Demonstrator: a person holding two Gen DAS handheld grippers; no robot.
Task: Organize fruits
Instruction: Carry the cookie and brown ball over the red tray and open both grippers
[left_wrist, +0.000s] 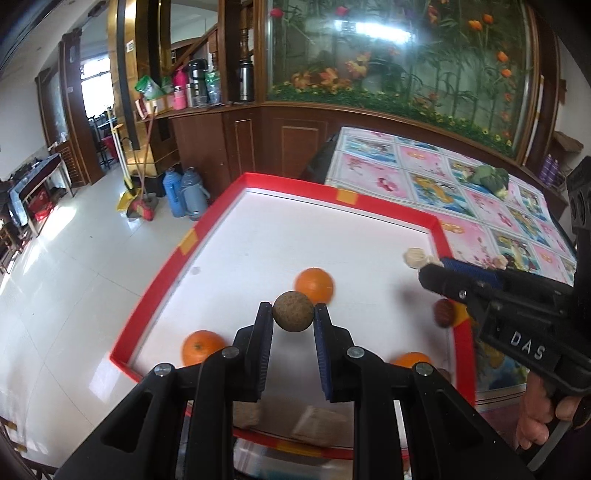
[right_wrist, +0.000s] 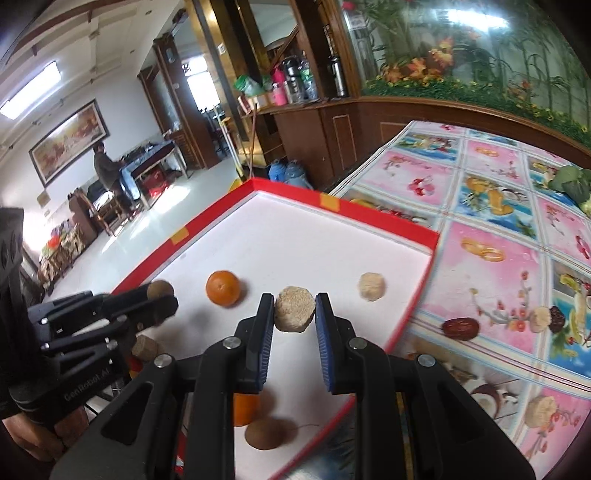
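A: The left gripper (left_wrist: 293, 314) pinches the brown round fruit (left_wrist: 293, 311) above the red-rimmed tray (left_wrist: 388, 212), and the right gripper (right_wrist: 294, 309) clamps the pale rough fruit (right_wrist: 294, 308).

B: Both are held only at the fingertips; I think either could slip and roll toward the tray's rim.

Oranges (left_wrist: 314, 285) in tray (left_wrist: 155, 288) (cabbage (left_wrist: 489, 178) behind).

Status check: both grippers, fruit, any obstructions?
Left gripper shut on brown round fruit. Right gripper shut on pale rough fruit. Both above red-rimmed tray. Oranges below, nothing blocking.
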